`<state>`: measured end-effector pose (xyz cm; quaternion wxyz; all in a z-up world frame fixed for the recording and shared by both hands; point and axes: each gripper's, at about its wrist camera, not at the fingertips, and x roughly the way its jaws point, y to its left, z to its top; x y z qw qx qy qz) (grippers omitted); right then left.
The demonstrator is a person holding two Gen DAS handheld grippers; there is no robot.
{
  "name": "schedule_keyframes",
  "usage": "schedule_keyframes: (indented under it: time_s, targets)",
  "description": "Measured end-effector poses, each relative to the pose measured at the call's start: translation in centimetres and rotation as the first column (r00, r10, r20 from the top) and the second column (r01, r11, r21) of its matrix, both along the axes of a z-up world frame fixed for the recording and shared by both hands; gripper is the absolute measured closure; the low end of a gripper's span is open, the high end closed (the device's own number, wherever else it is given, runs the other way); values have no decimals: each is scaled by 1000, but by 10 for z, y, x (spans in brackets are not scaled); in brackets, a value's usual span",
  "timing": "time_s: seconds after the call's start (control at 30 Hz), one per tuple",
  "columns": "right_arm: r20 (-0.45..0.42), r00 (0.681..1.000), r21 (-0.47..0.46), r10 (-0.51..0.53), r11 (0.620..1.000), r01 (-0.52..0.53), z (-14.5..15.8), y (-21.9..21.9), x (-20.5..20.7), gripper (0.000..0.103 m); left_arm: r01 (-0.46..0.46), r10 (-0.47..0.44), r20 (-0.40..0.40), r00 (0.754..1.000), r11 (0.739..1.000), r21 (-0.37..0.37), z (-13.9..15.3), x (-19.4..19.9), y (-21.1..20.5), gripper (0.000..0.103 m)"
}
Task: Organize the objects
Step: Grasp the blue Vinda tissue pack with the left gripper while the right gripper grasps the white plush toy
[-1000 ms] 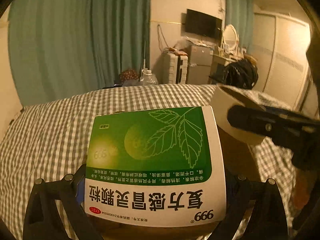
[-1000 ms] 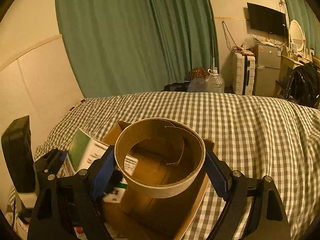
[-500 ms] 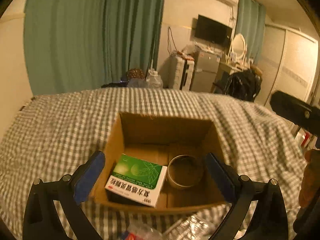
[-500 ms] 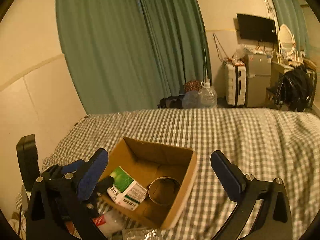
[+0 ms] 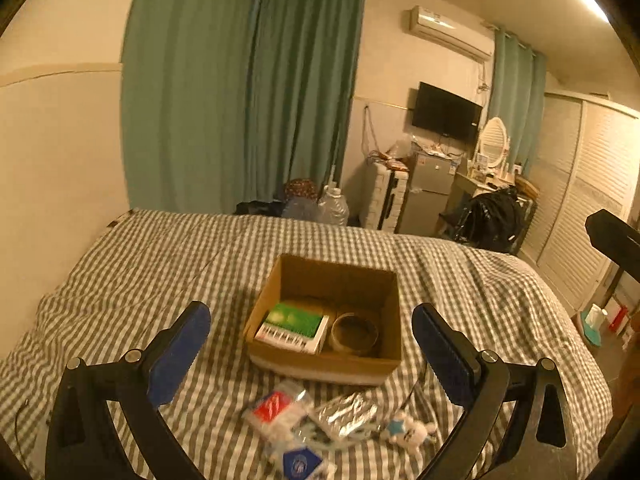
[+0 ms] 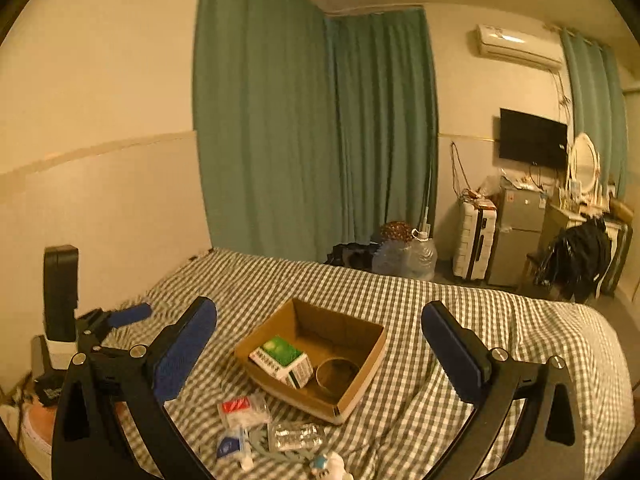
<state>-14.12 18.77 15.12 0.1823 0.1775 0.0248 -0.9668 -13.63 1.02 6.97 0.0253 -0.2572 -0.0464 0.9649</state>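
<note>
An open cardboard box (image 5: 326, 366) (image 6: 362, 390) sits on the checked bed. Inside lie a green and white medicine box (image 5: 294, 325) (image 6: 282, 360) on the left and a brown tape roll (image 5: 354, 332) (image 6: 337, 376) on the right. My left gripper (image 5: 310, 354) hangs open and empty, back from the box and above the loose items. My right gripper (image 6: 318, 354) is also open and empty, raised over the bed. In front of the box lie a red and white packet (image 5: 276, 408) (image 6: 240, 408), a foil blister pack (image 5: 344, 414) (image 6: 296, 436), a blue and white sachet (image 5: 300, 460) (image 6: 232, 446) and a small white toy (image 5: 408, 430) (image 6: 326, 464).
The bed's checked cover (image 5: 140, 280) (image 6: 480, 320) spreads around the box. Beyond its far edge stand water jugs (image 5: 334, 208), a white suitcase (image 5: 384, 196), a small fridge (image 5: 428, 192) and a dark bag (image 5: 496, 218). Green curtains (image 6: 312, 140) hang behind. The other gripper (image 6: 120, 316) shows at the left.
Both grippers let go: the medicine box and the tape roll went from my fingers into the cardboard box. Both grippers then drew back and up, and stand open.
</note>
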Motion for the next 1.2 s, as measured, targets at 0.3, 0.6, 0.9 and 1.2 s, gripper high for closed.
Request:
schedule_keyframes:
  time_s: [0.3,0.6,0.9,1.2]
  targets:
    - [83,996,58,31,998,-35,-73,1,-7,0,-197,196,53,979,980,10,-63,43,-17,0]
    - [276,960,122,44,989,-80,-186,-4,-47,0,-263,261,217,941,965,-19,-160,28,-5,0]
    - [483,875,243,23,957,-160,-281,-12,-76,17,-246,253,286,924,967,-60,-212,5,19,0]
    - [589,808,250,0,951,-182,-315,-22,-84,49,-145,150,374,915,989,-40,-239,-19,19,8]
